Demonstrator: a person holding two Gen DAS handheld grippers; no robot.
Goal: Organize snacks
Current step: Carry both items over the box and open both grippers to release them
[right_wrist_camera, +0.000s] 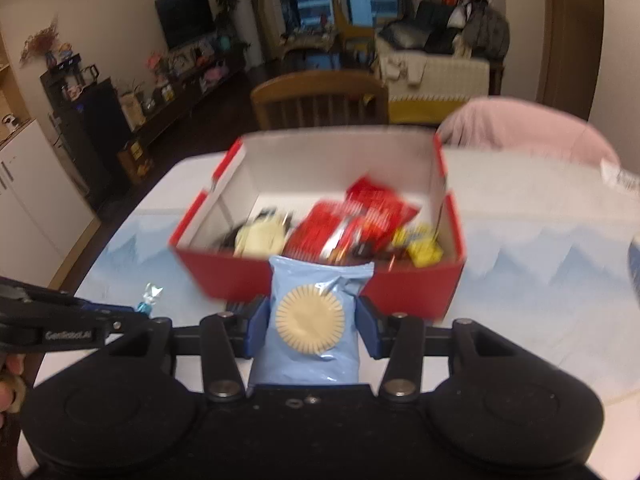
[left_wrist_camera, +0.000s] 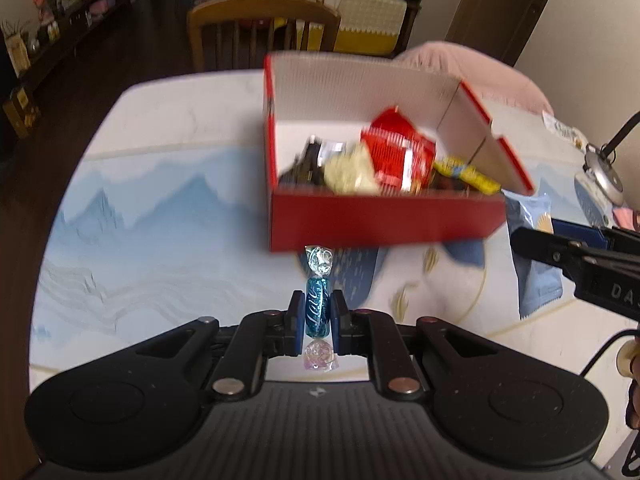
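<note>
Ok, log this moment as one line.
left gripper: shut on blue candy | right gripper: shut on blue packet | red box: open, holds snacks | both short of box

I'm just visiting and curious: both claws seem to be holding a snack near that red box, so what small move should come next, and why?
Probably carry both forward over the red box and let go. The left gripper has its jaws shut on a blue wrapped candy, the right gripper on a light blue cookie packet. Both sit short of the box's near wall, and other snacks already lie inside.
</note>
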